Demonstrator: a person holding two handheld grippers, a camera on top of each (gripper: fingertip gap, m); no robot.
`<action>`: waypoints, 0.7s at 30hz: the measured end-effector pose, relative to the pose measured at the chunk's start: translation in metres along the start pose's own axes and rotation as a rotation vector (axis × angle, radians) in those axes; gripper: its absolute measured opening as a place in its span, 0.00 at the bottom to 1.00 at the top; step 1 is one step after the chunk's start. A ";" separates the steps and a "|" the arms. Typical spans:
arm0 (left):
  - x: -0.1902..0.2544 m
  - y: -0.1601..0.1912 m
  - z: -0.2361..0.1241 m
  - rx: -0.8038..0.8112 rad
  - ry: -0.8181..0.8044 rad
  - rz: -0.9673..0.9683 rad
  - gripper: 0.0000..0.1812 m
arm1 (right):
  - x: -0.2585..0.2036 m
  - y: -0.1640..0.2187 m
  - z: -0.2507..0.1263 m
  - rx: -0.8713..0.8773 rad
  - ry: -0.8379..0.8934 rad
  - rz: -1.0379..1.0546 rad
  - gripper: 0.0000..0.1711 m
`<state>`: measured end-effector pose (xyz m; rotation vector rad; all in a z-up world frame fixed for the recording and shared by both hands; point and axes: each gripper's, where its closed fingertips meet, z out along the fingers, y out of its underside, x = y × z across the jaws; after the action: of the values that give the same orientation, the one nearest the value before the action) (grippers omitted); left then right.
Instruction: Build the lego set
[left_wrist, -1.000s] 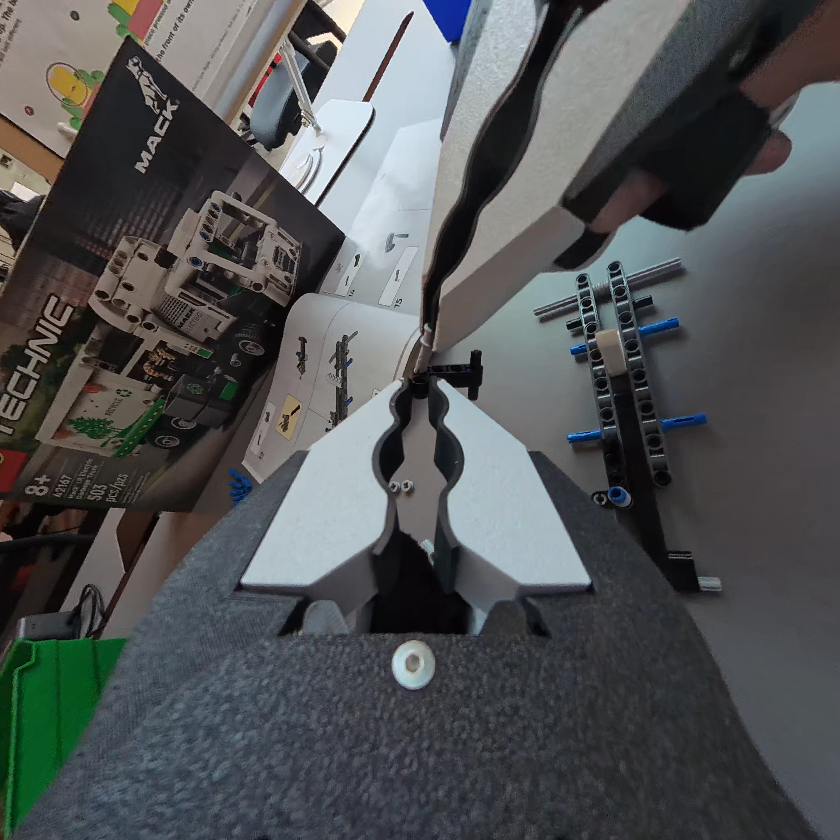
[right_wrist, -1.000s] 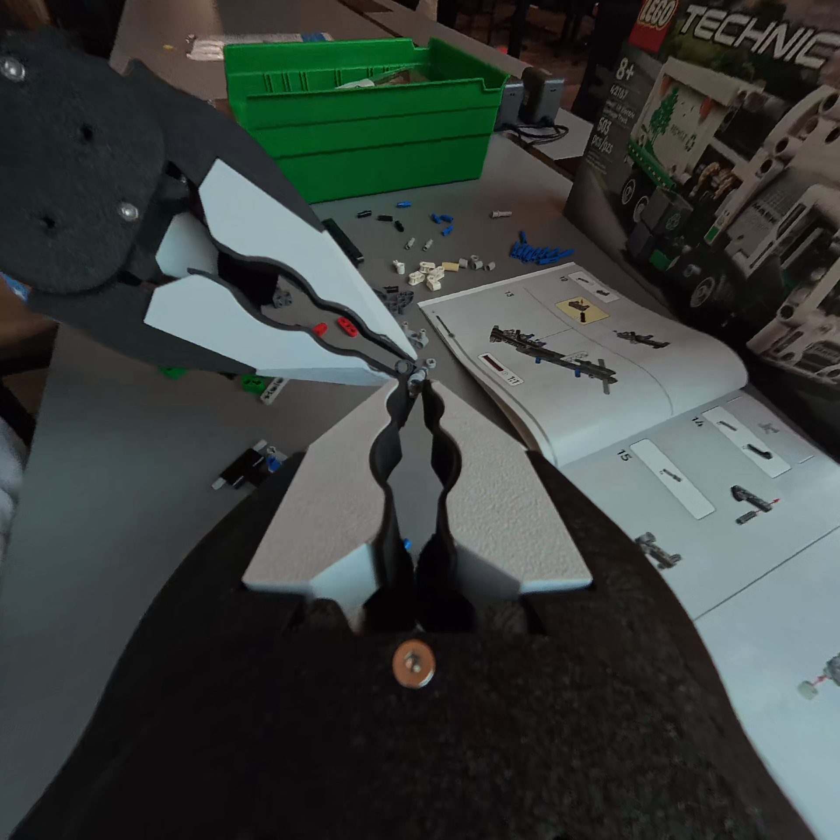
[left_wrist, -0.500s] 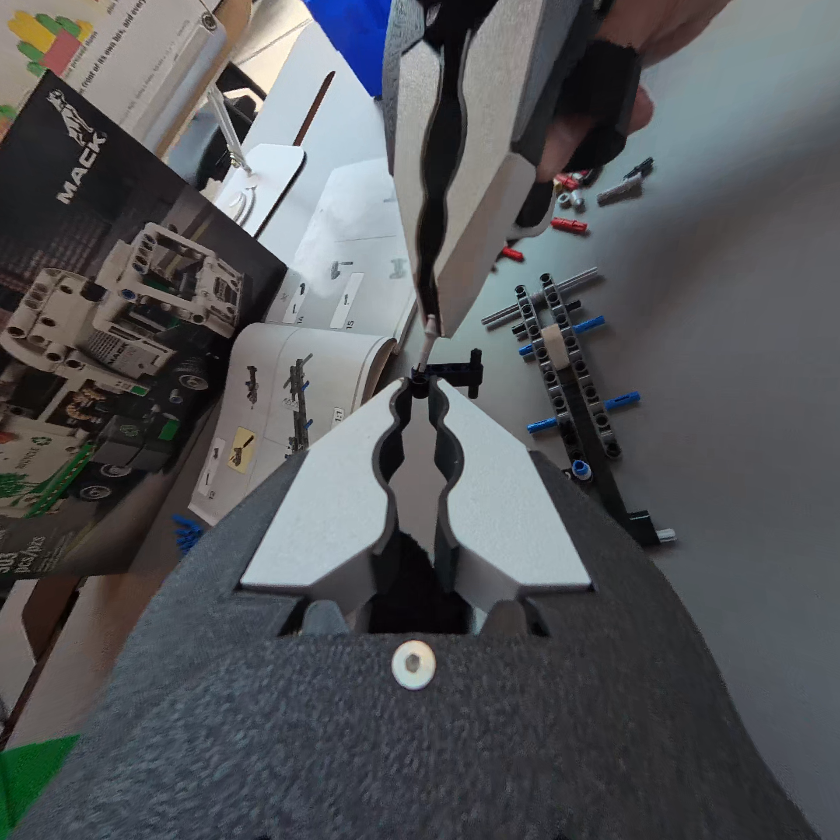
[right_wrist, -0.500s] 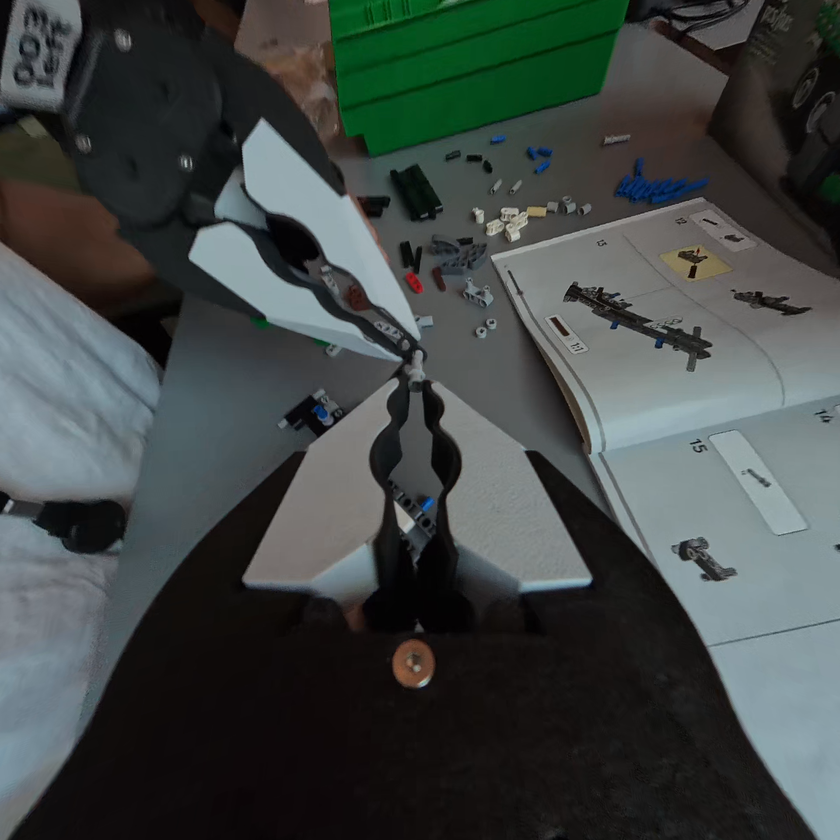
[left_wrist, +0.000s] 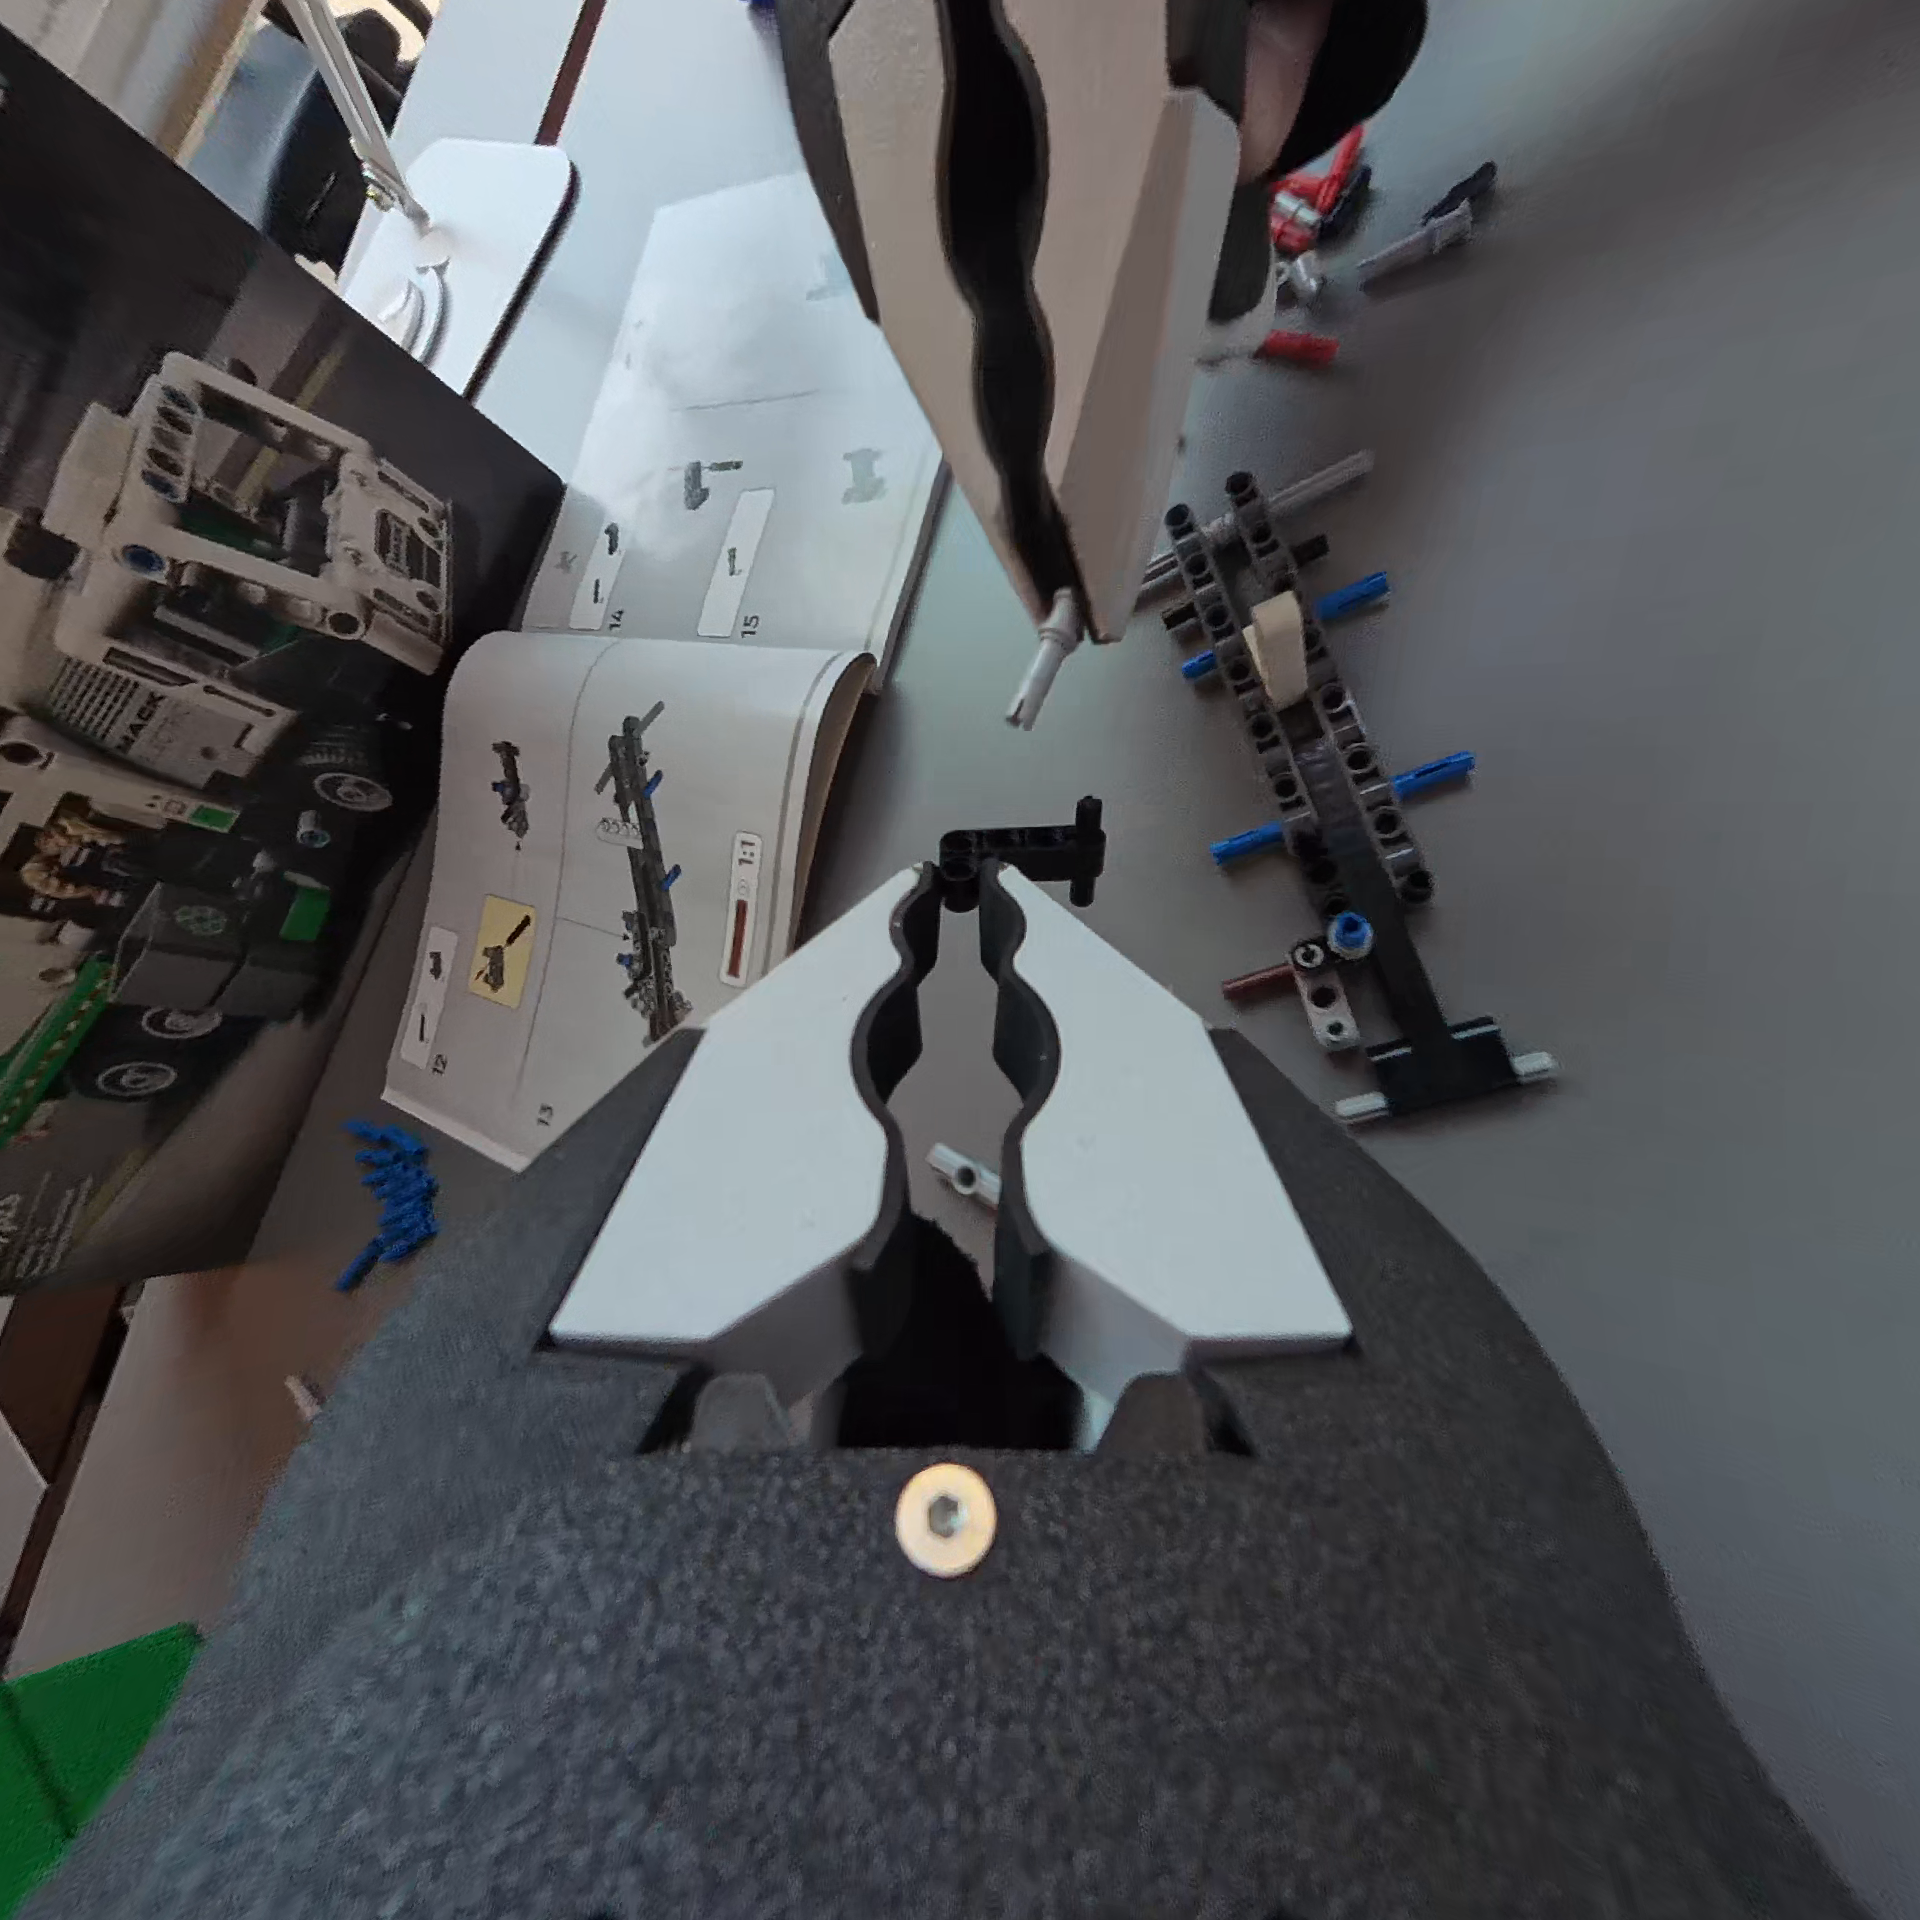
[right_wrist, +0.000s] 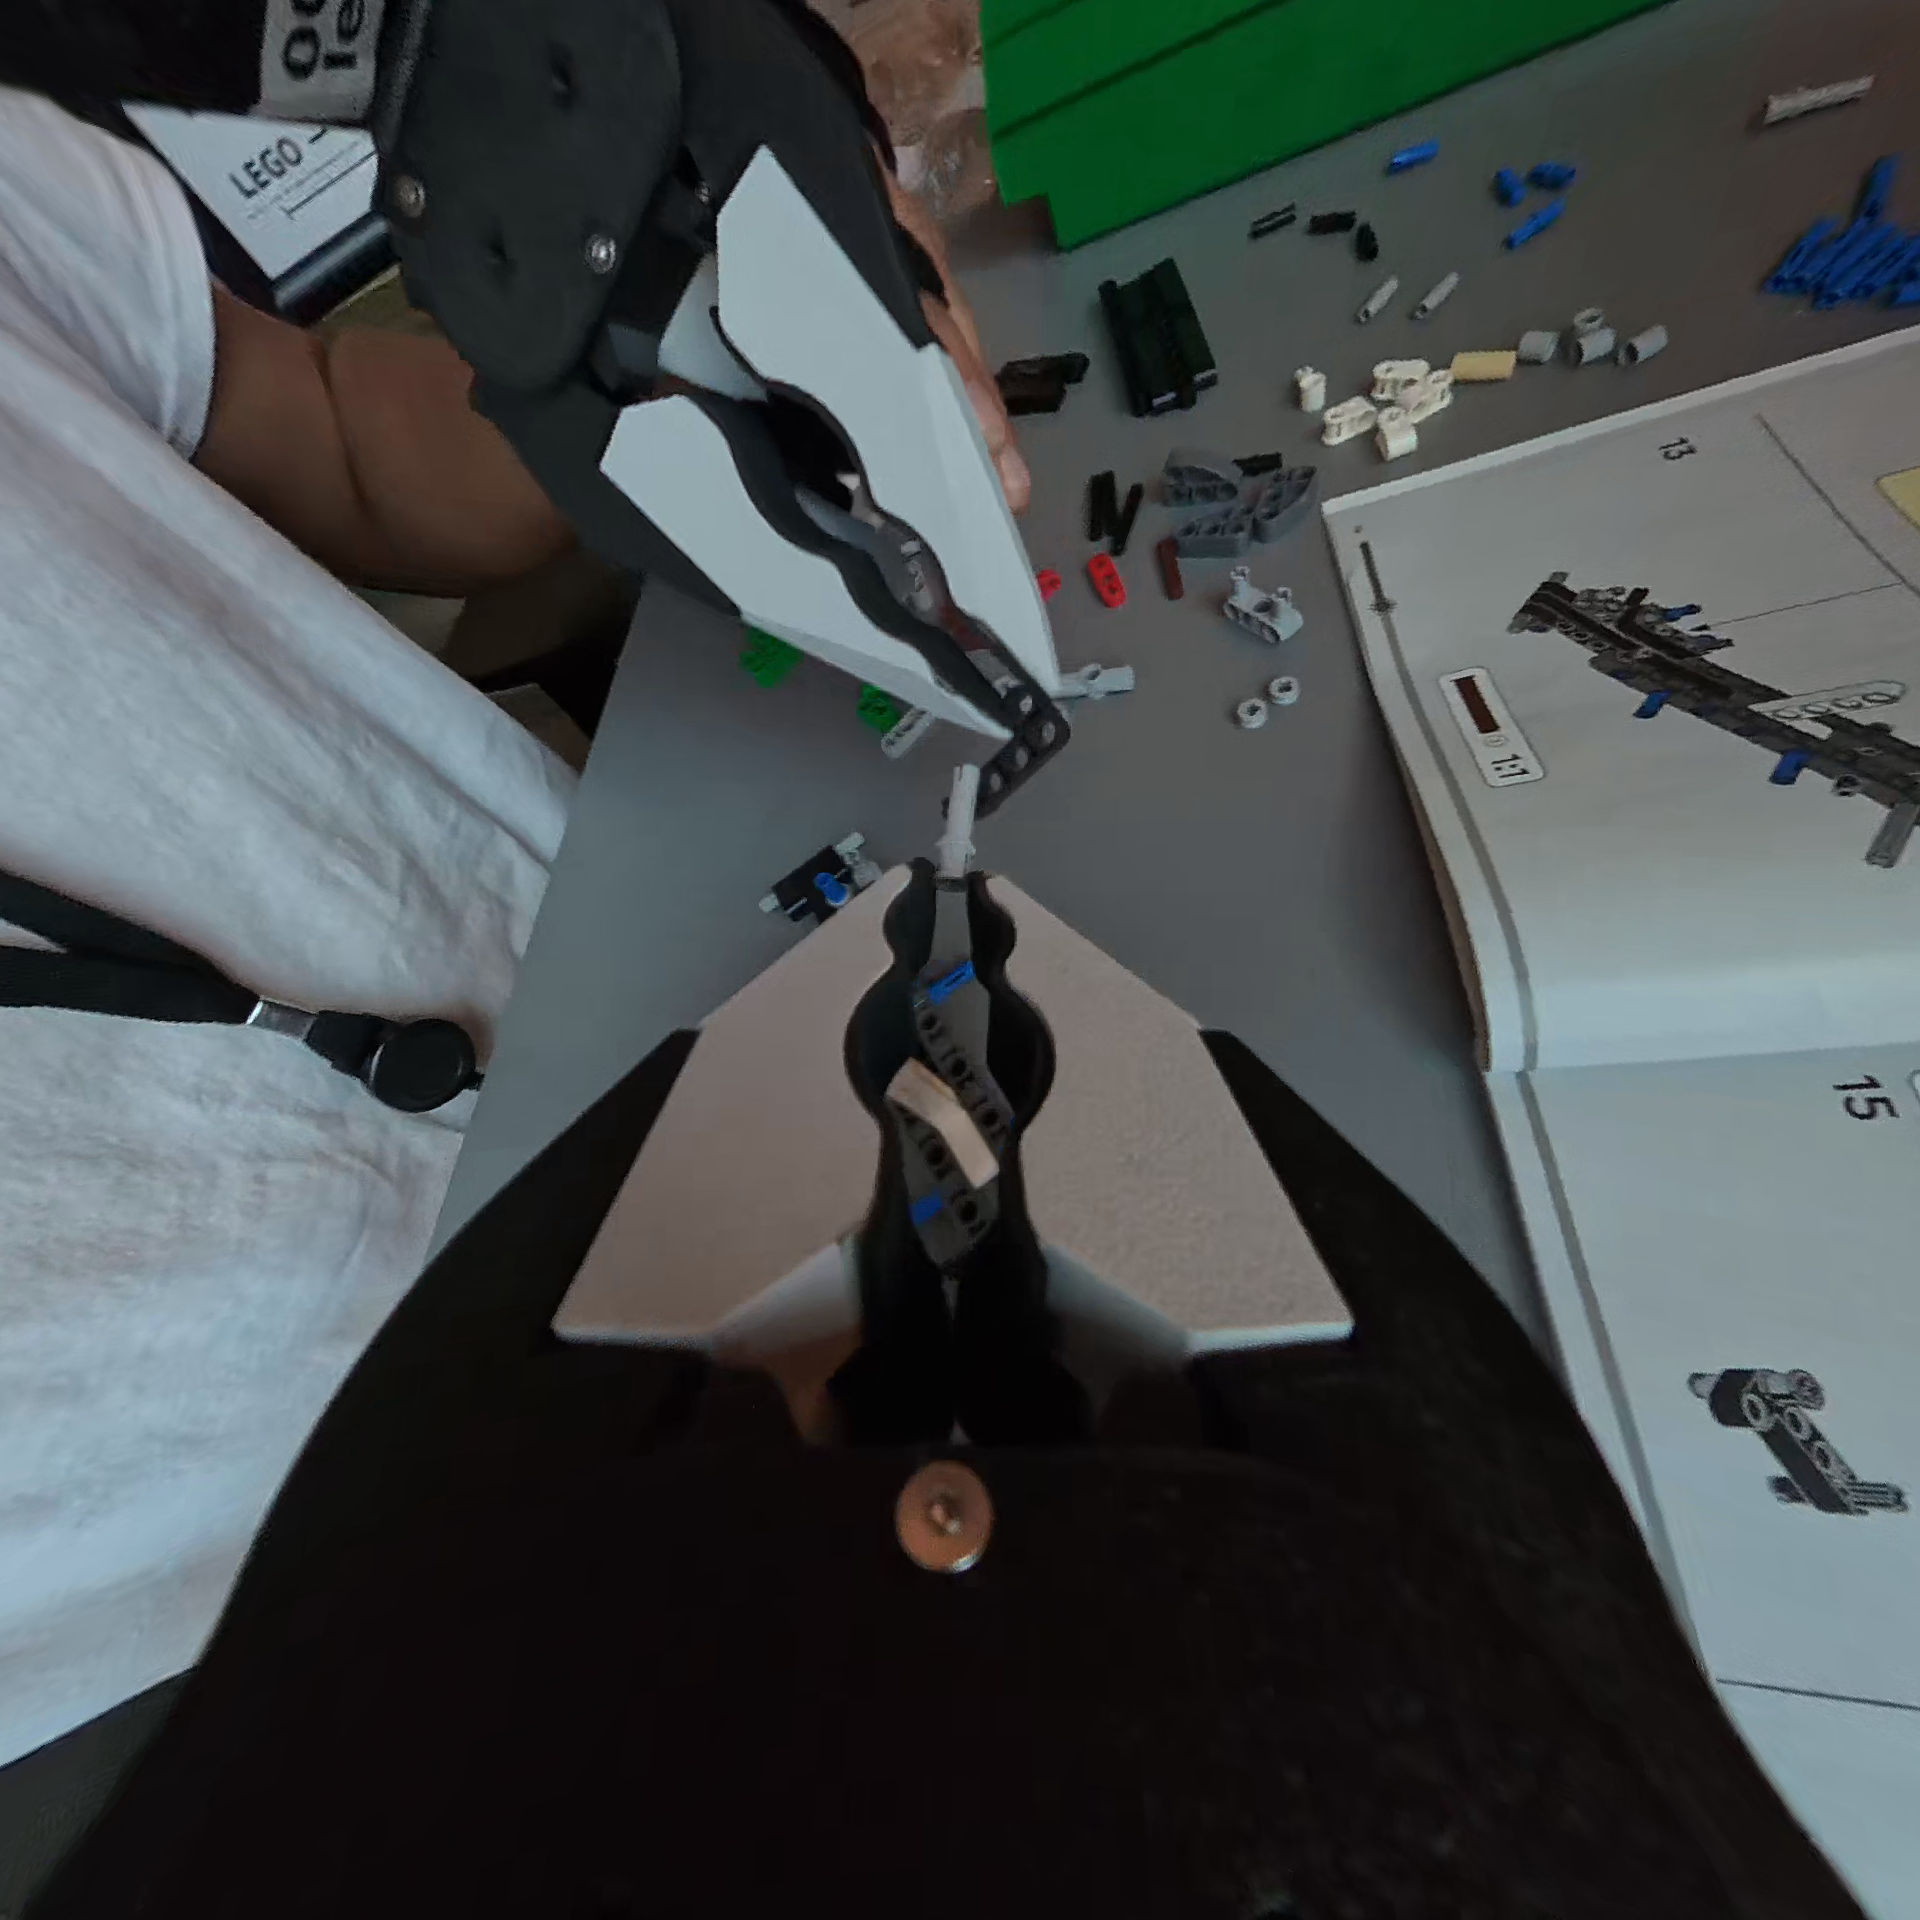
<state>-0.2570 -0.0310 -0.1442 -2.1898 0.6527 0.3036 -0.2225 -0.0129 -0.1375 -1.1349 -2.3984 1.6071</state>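
Note:
My left gripper (left_wrist: 961, 883) is shut on one end of a small black beam (left_wrist: 1023, 847) and holds it above the grey table. My right gripper (right_wrist: 948, 878) is shut on a light grey pin (right_wrist: 958, 821) that sticks out past its tips. In the left wrist view the right gripper (left_wrist: 1060, 613) comes down from above, and the pin (left_wrist: 1042, 670) hangs a short way above the beam. In the right wrist view the left gripper (right_wrist: 1023, 717) holds the black beam (right_wrist: 1023, 748) just beyond the pin's tip. The long chassis assembly (left_wrist: 1320, 769) lies on the table to the right.
An open instruction booklet (left_wrist: 623, 883) and the set's box (left_wrist: 208, 727) lie to the left. A green bin (right_wrist: 1195, 94) stands at the far side. Loose pieces (right_wrist: 1382, 395), blue pins (left_wrist: 390, 1195) and red pieces (left_wrist: 1309, 208) are scattered on the table. A person's white shirt (right_wrist: 208, 727) is close.
The right gripper has drawn back from the left one with the pin. The pin's tip was at the beam's end hole; now there is a gap between them. Both views have tilted more toward the table.

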 end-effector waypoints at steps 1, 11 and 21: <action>0.008 -0.001 -0.008 0.010 0.030 -0.029 0.03 | -0.007 0.004 -0.001 -0.031 -0.007 -0.027 0.02; 0.113 -0.021 -0.020 0.071 0.137 -0.458 0.03 | -0.082 0.056 -0.009 -0.331 -0.113 -0.009 0.02; 0.144 0.003 -0.009 0.007 -0.024 -0.470 0.04 | -0.107 0.072 0.010 -0.147 0.077 0.016 0.02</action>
<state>-0.1377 -0.0903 -0.2005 -2.2506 0.1129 0.0797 -0.1092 -0.0694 -0.1632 -1.2180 -2.4981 1.3841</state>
